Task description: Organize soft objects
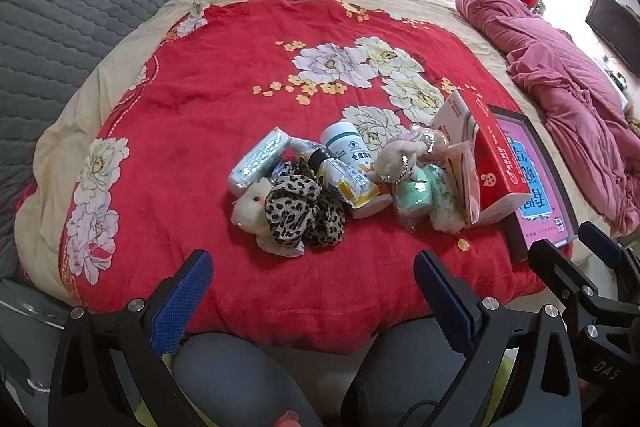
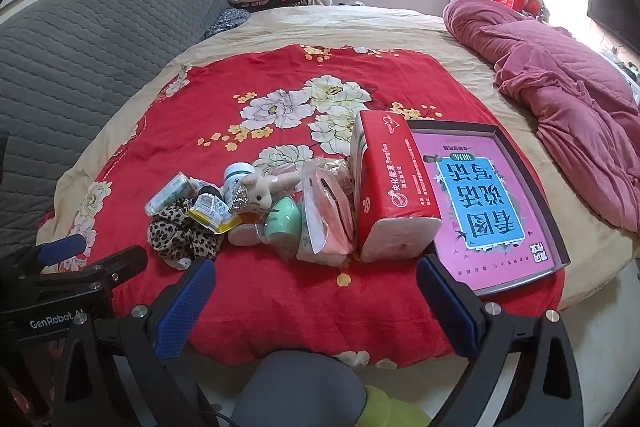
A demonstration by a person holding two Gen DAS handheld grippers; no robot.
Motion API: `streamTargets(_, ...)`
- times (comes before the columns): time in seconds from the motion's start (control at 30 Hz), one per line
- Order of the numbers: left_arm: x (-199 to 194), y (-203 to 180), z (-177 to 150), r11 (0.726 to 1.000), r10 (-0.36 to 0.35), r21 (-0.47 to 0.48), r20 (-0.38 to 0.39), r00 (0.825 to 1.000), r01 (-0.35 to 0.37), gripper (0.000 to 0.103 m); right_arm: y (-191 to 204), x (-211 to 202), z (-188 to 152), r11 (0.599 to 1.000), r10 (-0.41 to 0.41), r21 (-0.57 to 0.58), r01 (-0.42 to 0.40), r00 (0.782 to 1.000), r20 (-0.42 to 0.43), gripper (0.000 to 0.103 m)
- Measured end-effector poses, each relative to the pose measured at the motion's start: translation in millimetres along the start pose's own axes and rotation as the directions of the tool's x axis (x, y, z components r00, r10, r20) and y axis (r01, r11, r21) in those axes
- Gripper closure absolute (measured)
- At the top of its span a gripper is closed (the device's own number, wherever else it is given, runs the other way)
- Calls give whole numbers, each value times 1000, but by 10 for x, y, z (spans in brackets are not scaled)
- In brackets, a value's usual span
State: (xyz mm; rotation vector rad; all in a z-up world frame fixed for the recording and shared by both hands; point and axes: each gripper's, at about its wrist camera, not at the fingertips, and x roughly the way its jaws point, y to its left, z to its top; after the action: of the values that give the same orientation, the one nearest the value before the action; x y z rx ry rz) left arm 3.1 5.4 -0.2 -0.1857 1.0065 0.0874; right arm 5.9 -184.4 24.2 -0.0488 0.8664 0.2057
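Observation:
A pile of small things lies on the red flowered blanket: a leopard-print scrunchie, a pale plush chick, a beige plush rabbit, a mint-green soft item, a white bottle, a silver packet and a red tissue pack. In the right wrist view the scrunchie, rabbit and tissue pack show too. My left gripper is open and empty, short of the pile. My right gripper is open and empty, short of the tissue pack.
A dark tray with a pink and blue box lid lies to the right of the tissue pack. A rumpled pink quilt lies at the far right. A grey quilted headboard is on the left. My knees are below the bed edge.

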Motion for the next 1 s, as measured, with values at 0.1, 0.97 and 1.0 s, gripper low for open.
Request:
streamTargets(0.1, -17, -34, -2, 1000, -1, 9, 5, 1000, 1, 3, -3, -4, 6, 1000, -1, 3, 1, 1000, -1, 2)
streamTargets(0.97, -59, 4, -1, 1000, 5, 5, 18, 1000, -5, 3, -20, -15, -6, 1000, 0, 8, 0, 1000, 0, 2)
streamTargets(1.0, -59, 17, -2, 1000, 2, -1, 18, 1000, -2, 3, -13, -15, -7, 1000, 2, 6, -2, 1000, 1, 2)
